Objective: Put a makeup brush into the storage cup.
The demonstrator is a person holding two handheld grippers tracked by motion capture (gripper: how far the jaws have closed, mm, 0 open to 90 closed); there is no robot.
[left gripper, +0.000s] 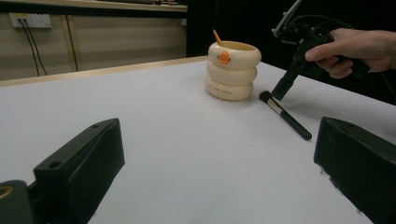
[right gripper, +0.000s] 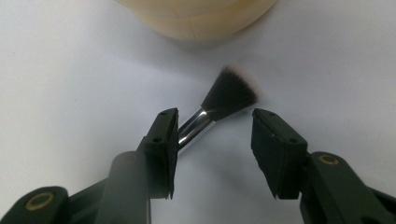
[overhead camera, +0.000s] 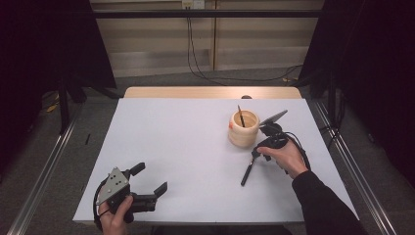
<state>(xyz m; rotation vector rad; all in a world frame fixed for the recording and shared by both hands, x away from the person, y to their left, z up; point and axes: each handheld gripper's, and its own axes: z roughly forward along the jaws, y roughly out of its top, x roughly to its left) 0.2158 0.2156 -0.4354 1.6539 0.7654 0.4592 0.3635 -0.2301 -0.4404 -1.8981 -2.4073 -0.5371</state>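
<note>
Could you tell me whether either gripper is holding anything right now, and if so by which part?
Nothing is held. The right gripper is open astride the makeup brush at its silver ferrule, pads not clamped. The left gripper is open and empty.

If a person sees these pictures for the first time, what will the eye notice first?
First, the cream ringed holder with a small orange mark, standing right of centre on the white table with a stick inside. Next, the black makeup brush lying before it, between the open jaws of the right hand-held gripper. The left hand-held gripper rests open at the near left corner.
</note>
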